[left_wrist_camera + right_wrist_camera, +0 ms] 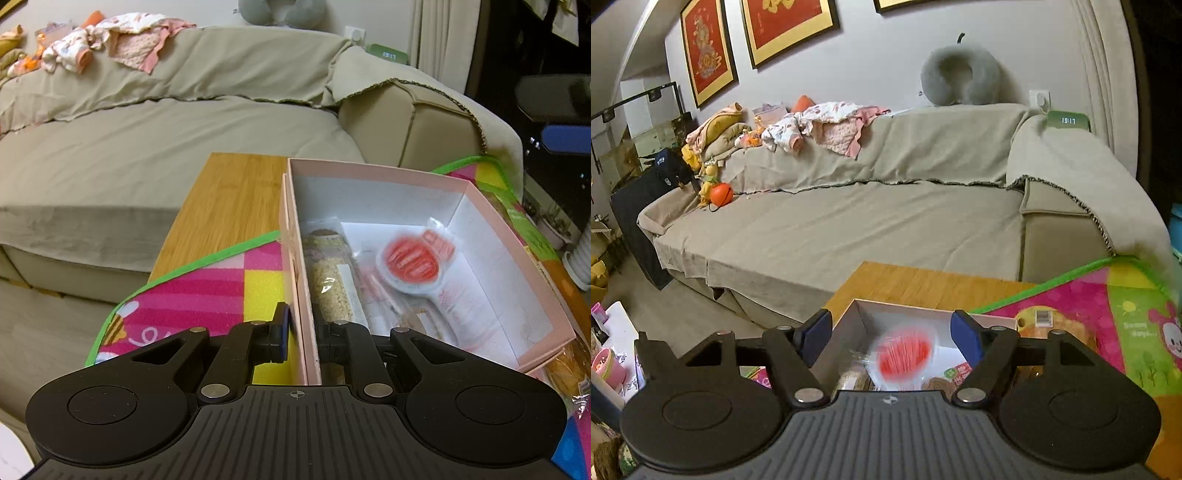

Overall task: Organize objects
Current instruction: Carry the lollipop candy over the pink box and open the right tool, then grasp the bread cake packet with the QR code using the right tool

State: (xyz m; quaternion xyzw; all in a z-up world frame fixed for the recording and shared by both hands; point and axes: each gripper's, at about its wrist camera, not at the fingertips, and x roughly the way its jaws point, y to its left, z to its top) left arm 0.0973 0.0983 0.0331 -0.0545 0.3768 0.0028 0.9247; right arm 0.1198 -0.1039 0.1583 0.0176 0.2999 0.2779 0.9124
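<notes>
Firmly, left gripper clamping pink box wall (near edge), right gripper spread above.

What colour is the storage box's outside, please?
Pale pink box, white inside; clearest in the left wrist view.
</notes>
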